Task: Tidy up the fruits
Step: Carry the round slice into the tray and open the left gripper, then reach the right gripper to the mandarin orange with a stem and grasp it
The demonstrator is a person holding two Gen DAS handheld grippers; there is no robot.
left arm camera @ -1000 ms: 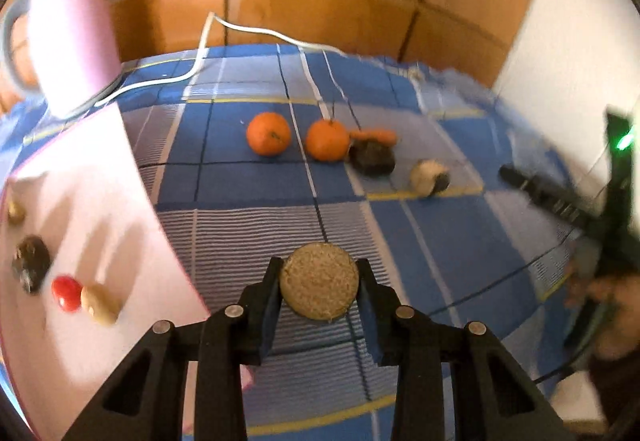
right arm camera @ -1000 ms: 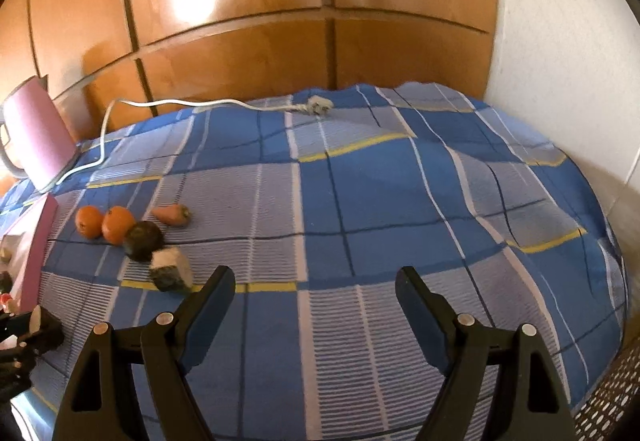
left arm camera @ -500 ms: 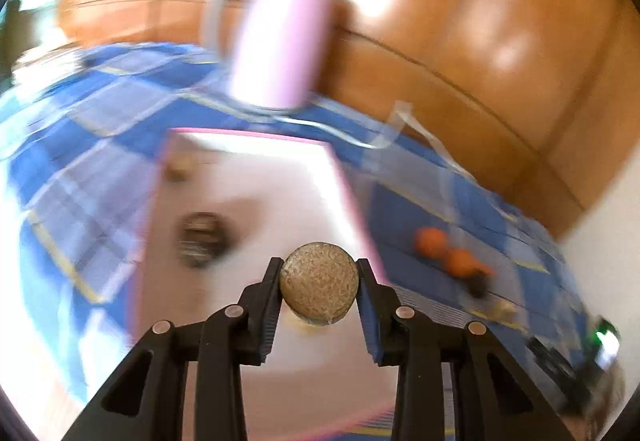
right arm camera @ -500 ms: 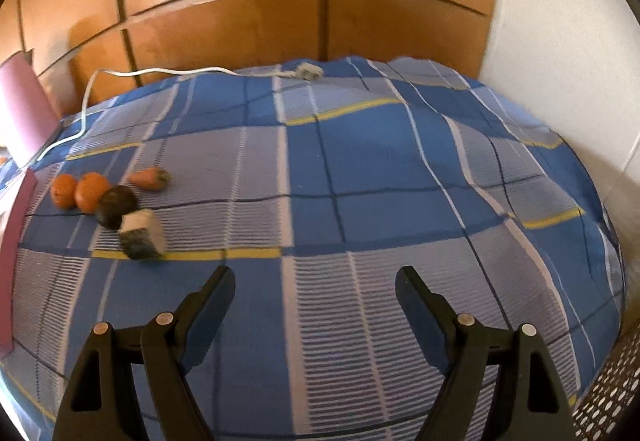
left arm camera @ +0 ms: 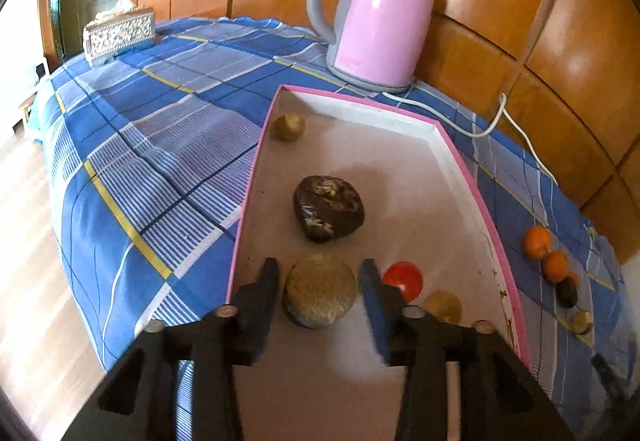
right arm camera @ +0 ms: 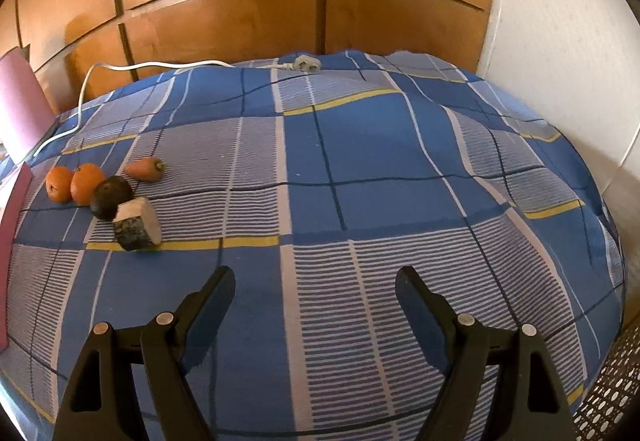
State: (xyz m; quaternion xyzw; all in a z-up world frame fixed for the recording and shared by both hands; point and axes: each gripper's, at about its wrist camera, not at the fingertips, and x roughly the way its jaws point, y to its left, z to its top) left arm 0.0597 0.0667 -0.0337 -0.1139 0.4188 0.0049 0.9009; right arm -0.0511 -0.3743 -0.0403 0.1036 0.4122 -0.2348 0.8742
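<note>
A pink-rimmed white tray lies on the blue checked cloth. My left gripper hovers over its near end and its jaws are opening. A round brown rough-skinned fruit rests on the tray floor between them, with a small gap at each pad. The tray also holds a dark fruit, a red one and two small tan ones. Out on the cloth lie two oranges, a carrot, a dark avocado and a cut chunk. My right gripper is open and holds nothing.
A pink kettle stands behind the tray, its white cord running along the wooden panelling to a plug. A tissue box sits at the far left corner. The cloth drops off to the floor on the left.
The left gripper swung from the loose fruit over to the tray carrying the round brown fruit, then its jaws parted and let it go. The right gripper stayed where it was.
</note>
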